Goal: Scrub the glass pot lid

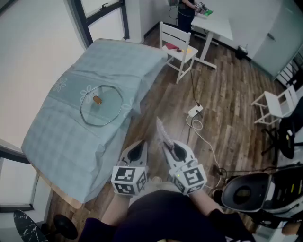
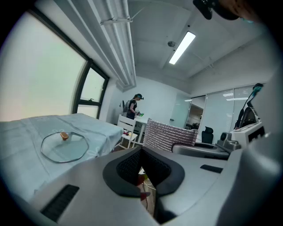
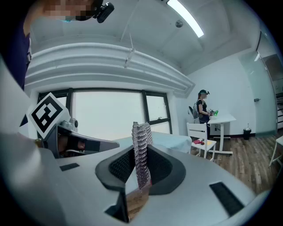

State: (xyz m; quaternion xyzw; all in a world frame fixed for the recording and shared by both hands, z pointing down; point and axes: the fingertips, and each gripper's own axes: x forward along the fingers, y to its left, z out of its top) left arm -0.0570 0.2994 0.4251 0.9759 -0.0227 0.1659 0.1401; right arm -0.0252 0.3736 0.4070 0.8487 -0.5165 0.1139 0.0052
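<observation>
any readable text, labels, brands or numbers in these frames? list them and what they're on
No readable text in any view.
Marker cube on the left gripper and the one on the right gripper: black-and-white square patterns only, no letters or digits.
Green item on the far white table: too small to read.
Glass pot lid, tablecloth, scrub pad: no print visible.

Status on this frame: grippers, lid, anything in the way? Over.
Left gripper shut, empty. Right gripper shut on silvery mesh scrubbing cloth. Round clear glass pot lid flat on pale blue tablecloth, untouched, grippers short of it. Nothing seen blocking.
</observation>
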